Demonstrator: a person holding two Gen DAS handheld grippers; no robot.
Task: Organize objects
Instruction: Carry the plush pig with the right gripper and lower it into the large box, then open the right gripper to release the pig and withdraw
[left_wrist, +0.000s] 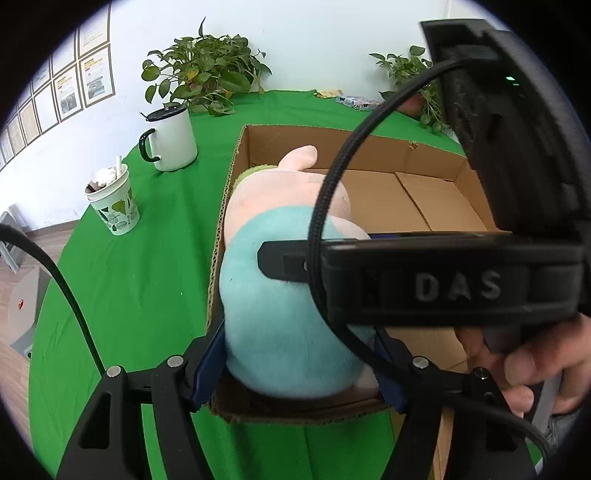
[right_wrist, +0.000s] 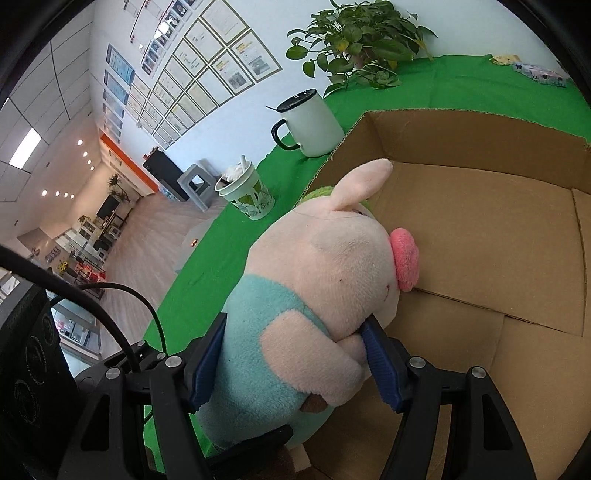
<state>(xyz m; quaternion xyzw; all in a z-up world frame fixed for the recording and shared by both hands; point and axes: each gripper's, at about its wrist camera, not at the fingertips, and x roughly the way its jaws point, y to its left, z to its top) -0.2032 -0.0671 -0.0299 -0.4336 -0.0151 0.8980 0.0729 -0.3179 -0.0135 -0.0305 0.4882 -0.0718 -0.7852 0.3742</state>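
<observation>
A plush pig (left_wrist: 273, 295) with a pink head and teal body hangs tilted at the left end of an open cardboard box (left_wrist: 424, 206), its snout against the box floor (right_wrist: 480, 240). My left gripper (left_wrist: 299, 354) is shut on the teal rump, a blue pad against each side. My right gripper (right_wrist: 291, 354) is shut on the plush pig (right_wrist: 332, 266) across its body and one arm. The right gripper's black body (left_wrist: 443, 284) crosses the left wrist view, one finger against the toy, with a hand (left_wrist: 535, 369) on its handle.
Left of the box, on the green tablecloth (left_wrist: 140, 277), stand a white mug with a black lid (left_wrist: 173, 140) and a paper cup (left_wrist: 114, 206). Potted plants (left_wrist: 203, 74) and a small packet (left_wrist: 356, 100) sit at the back. The table edge curves close on the left.
</observation>
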